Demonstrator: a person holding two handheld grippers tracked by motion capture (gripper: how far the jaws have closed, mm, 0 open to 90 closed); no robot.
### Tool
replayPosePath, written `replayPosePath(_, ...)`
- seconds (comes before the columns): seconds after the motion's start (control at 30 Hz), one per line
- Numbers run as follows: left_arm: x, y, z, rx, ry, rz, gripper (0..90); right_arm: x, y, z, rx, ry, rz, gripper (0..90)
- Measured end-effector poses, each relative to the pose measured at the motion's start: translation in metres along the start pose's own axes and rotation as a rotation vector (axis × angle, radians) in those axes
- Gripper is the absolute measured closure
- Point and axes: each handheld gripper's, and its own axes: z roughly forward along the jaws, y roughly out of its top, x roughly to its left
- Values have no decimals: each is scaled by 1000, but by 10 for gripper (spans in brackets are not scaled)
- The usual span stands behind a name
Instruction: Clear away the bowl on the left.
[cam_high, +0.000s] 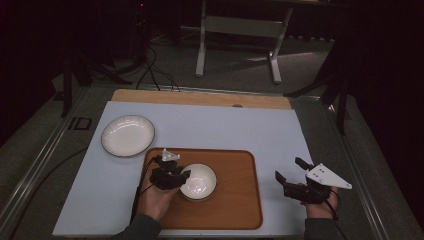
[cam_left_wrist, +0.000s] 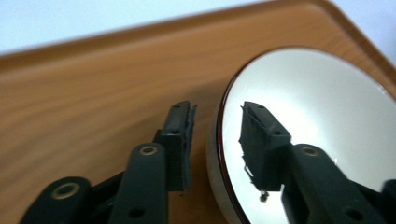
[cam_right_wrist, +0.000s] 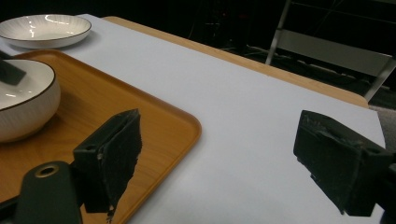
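Over the wooden tray (cam_high: 235, 200), the left claw (cam_high: 184, 176) straddled the near-left rim of the white bowl (cam_high: 200, 181): in the left gripper view one jaw stood outside the wall and the other inside the basin, with a gap on either side of the rim, so the jaws were apart and not yet clamped. The bowl (cam_left_wrist: 322, 121) sat on the tray, left of its middle. By my reading the step in hand was the grasp itself; the next move called for closing the jaws squarely on the thin rim, then lifting level, since a glazed wall pinched at one edge may slip or tip.

Farther out, the right claw (cam_high: 290, 176) hovered with its jaws wide apart over the pale sheet (cam_high: 280, 135) just beside the tray's right edge, holding nothing. A second dish, a shallow white plate (cam_high: 128, 135), rested on the sheet beyond the tray's far-left corner, apart from it.

That sheet covered most of the bench (cam_high: 200, 97), whose wooden top showed as a strip along the far side. Beyond stood a dim room with a grey floor, dark cables (cam_high: 150, 70) trailing across it, and a white table frame (cam_high: 240, 30).
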Motion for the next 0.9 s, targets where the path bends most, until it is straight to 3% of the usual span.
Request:
replayPosePath(0.23, 6, 2, -11, -60, -9, 28, 501, 0, 0, 0, -2, -1, 1, 148)
replayPosePath(0.47, 9, 7, -27, -117, 56, 73, 404, 0, 0, -1, -5, -2, 3, 148)
replayPosePath(0.67, 10, 11, -42, -179, 72, 121, 356, -1, 0, -1, -8, -2, 7, 148)
replayPosePath(0.83, 14, 13, -54, -221, 87, 130, 348, -1, 0, -2, -13, -4, 7, 148)
replayPosePath(0.9, 17, 14, -58, -226, 113, 131, 348, -1, 0, -2, -12, -4, 10, 148)
